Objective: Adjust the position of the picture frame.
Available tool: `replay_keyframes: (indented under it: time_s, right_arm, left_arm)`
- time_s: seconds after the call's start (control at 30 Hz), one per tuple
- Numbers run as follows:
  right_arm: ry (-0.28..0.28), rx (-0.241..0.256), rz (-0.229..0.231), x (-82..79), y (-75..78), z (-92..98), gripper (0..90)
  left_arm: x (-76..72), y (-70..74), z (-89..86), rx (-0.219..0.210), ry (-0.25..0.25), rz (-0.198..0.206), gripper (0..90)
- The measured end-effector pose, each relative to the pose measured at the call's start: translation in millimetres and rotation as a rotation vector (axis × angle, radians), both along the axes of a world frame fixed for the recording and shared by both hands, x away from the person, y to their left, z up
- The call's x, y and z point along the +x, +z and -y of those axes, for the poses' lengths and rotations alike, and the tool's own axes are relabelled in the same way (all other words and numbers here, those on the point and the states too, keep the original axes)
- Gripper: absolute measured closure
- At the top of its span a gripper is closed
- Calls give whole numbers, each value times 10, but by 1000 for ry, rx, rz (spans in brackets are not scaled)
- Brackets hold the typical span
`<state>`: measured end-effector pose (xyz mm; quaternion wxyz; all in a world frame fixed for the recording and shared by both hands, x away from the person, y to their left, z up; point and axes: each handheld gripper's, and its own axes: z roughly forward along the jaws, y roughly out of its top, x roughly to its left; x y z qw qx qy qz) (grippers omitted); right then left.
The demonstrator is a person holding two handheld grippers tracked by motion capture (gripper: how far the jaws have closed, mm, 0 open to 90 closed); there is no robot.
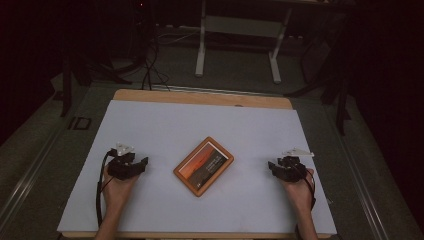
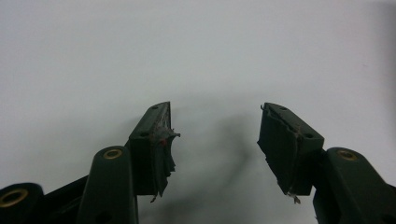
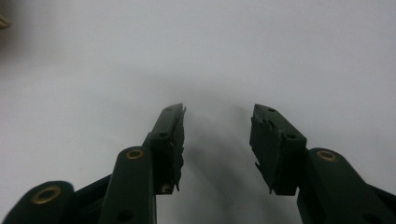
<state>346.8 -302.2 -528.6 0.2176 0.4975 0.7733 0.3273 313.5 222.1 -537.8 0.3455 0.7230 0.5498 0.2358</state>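
Note:
A wooden-framed picture [image 1: 203, 165] with an orange sunset image lies flat and turned at an angle in the middle of the white table cover [image 1: 200, 125]. My left gripper [image 1: 131, 165] rests on the cover to the picture's left, held by a hand. In the left gripper view its jaws stand open [image 2: 215, 112] over bare white surface with nothing between them. To the picture's right, my right gripper [image 1: 281, 167] sits on the cover. Its jaws are also open [image 3: 217, 109] and hold nothing.
The white cover lies on a wooden table [image 1: 200, 96] whose far edge shows. Beyond it stand a white desk frame [image 1: 240, 35] and cables [image 1: 150, 70] on a dark floor. Each gripper trails a black cable [image 1: 100, 190] along the forearm.

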Motion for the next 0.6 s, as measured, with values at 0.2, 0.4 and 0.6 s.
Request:
replay_keyframes:
  time_s: [0.2, 0.4, 0.6]
  right_arm:
    - [40, 18, 21, -76, 91, -69, 528]
    - [87, 48, 12, -124, 136, -147, 510]
    - [143, 49, 6, -177, 179, -267, 519]
  left_arm:
    - [-29, 14, 23, -82, -135, -12, 504]
    - [-47, 36, 38, -116, -209, 9, 519]
    - [-60, 58, 66, -126, -260, 14, 521]
